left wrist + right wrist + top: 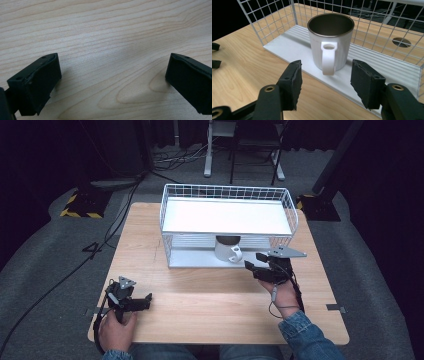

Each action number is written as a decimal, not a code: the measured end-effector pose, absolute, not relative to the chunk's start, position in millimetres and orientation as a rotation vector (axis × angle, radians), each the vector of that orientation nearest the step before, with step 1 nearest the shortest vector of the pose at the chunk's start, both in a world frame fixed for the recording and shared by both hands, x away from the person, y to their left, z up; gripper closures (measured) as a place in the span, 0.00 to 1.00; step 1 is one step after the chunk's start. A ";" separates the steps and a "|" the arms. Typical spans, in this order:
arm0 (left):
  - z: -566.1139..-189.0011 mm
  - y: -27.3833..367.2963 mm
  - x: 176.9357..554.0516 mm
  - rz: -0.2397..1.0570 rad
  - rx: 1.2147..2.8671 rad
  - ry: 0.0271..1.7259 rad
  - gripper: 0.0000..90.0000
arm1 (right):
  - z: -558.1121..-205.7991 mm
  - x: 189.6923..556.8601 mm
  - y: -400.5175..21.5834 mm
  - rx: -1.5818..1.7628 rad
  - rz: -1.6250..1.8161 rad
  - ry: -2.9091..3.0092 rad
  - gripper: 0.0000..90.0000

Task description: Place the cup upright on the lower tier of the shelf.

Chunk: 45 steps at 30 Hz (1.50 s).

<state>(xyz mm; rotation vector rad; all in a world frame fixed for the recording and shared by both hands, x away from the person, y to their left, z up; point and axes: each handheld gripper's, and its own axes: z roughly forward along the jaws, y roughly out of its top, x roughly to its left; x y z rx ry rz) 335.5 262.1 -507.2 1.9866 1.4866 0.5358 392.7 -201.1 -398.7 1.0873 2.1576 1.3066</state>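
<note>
A white mug [227,249] [329,45] with a dark metal inside stands upright on the lower shelf of a white wire rack [165,207] [287,47]. Its handle points out toward the front. My right gripper [254,260] [327,68] hovers just in front of the shelf edge, right of the mug in the high view. It is open, with the handle a little beyond its fingertips and nothing between the pads. My left gripper [147,300] [112,67] is open over bare wood at the table's front left, and its jaws also show at the left edge of the right gripper view.
The rack's flat white top shelf [227,215] overhangs the mug, and wire mesh closes the back and sides. The wooden table [200,310] has a round hole [401,42] behind the rack. Cables, a desk leg and a stand base lie on the floor beyond.
</note>
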 end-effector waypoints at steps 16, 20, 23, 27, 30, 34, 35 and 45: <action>-507.1 262.2 335.7 0.535 1.989 1.484 0.01 | -404.6 370.1 -235.5 1.083 1.266 2.218 0.33; -507.0 262.4 336.4 0.534 1.992 1.483 0.01 | -410.9 368.1 -242.2 1.108 1.264 2.255 0.20; -507.1 262.3 336.7 0.535 1.989 1.485 0.01 | -417.0 366.7 -249.4 1.140 1.281 2.263 0.17; -507.0 262.4 337.6 0.538 1.989 1.488 0.01 | -424.9 363.5 -260.0 1.171 1.278 2.254 0.16; -507.0 262.4 338.8 0.537 1.988 1.488 0.01 | -431.5 361.7 -266.8 1.196 1.267 2.260 0.16; -507.0 262.3 339.7 0.535 1.990 1.485 0.00 | -442.2 359.9 -275.8 1.221 1.235 2.267 0.17; -507.0 262.4 339.8 0.535 1.991 1.484 0.00 | -448.9 359.3 -280.3 1.235 1.222 2.267 0.17; -507.0 262.4 339.9 0.536 1.991 1.485 0.01 | -477.2 358.7 -300.5 1.277 1.145 2.259 0.17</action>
